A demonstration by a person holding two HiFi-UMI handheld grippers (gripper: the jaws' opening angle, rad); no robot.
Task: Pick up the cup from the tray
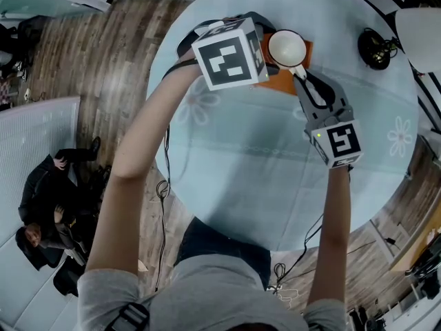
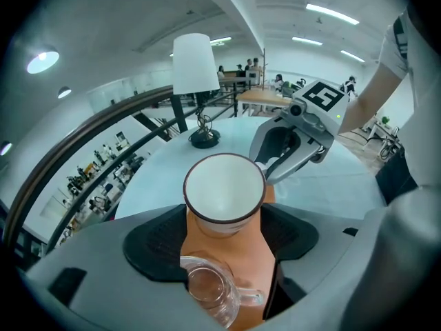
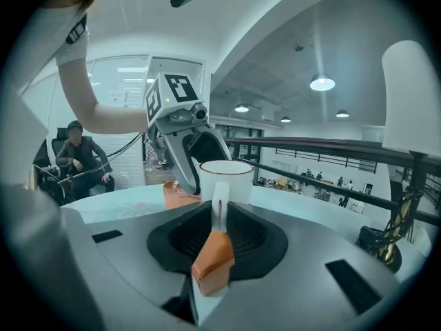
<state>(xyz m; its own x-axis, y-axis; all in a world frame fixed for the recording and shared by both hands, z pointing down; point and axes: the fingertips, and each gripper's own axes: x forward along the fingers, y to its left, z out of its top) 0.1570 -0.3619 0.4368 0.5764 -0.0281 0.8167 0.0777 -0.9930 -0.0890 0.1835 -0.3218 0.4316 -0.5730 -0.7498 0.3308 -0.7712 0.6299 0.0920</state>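
From where I stand, the right gripper [image 3: 219, 229] has its jaws pressed in on the thin handle [image 3: 219, 202] of the white cup [image 1: 287, 47]. The cup looks to be standing on the orange tray [image 1: 281, 83] toward the far side of the round tabletop [image 1: 262, 178], though I can't tell whether its base has left the tray. The left gripper [image 2: 222, 243] hangs over the tray's other side, jaws spread wide and pinching nothing. The cup sits ahead in the gap between them, apparently clear of both pads, and a small clear glass [image 2: 210, 292] stands on the tray just beneath.

That glass is my first worry. It is light and right under the open left gripper, so a slightly low or sideways move could tip it or push it off the tray.

The second is the hold itself: a pinch on a narrow handle, with the cup's weight hanging out in front, may let the cup swing or slip once it is raised.

A corner of the tray also shows low between the right jaws. If they catch it, the lift could drag or tilt the tray, glass and all. And the two grippers are close together — either could bump the other and jar the cup.
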